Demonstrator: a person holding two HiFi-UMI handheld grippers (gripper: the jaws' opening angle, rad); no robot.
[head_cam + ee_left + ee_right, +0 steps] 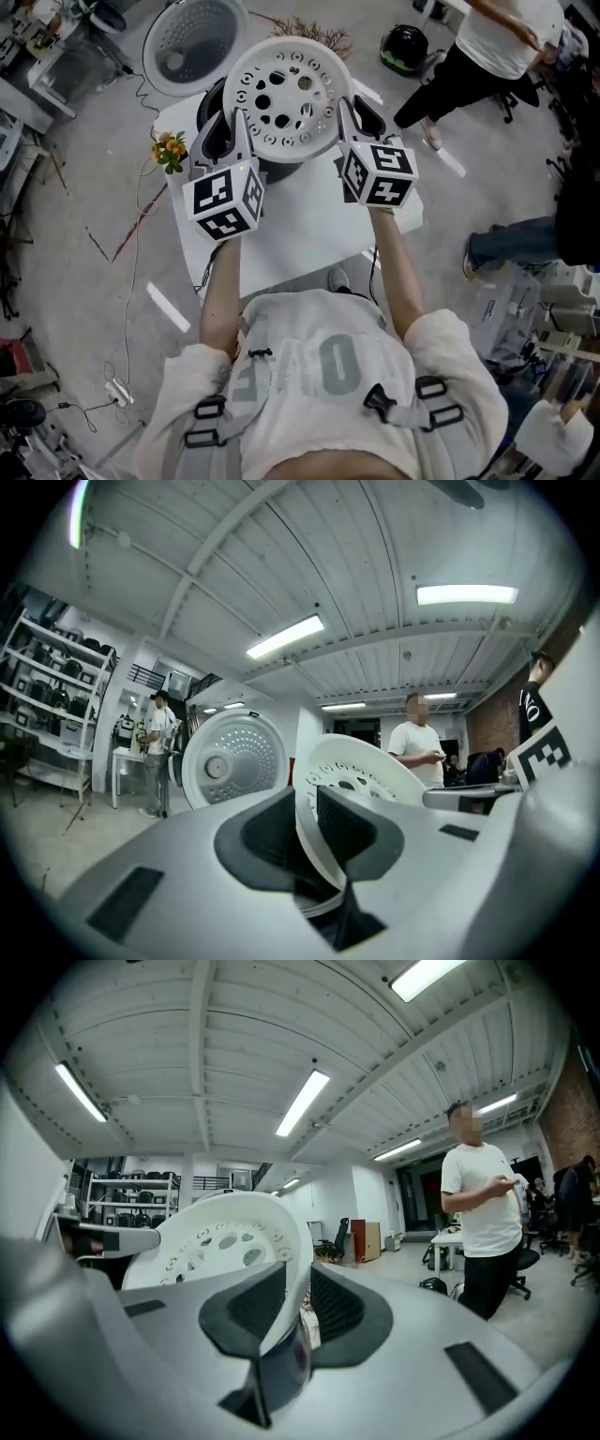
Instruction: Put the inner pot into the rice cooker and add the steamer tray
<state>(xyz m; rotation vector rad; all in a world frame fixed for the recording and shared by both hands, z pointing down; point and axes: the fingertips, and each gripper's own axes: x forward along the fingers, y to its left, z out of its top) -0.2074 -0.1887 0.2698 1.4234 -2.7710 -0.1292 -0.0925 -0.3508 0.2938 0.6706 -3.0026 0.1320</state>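
Observation:
A white round steamer tray [286, 98] with many holes hangs in the air over the dark rice cooker [279, 171], held by its rim on both sides. My left gripper [236, 131] is shut on the tray's left rim and my right gripper [351, 120] on its right rim. In the left gripper view the tray [370, 772] stands edge-on between the pads of the left gripper [307, 822]. The right gripper view shows the tray [220, 1241] pinched the same way in the right gripper [292, 1305]. The cooker's open lid [192, 42] stands behind. The inside of the cooker is hidden by the tray.
The cooker sits on a small white table [309, 230] with a bunch of orange flowers [171, 150] at its left. A person [492, 47] stands at the back right and another [525, 239] sits at the right. A black bag [405, 47] lies on the floor.

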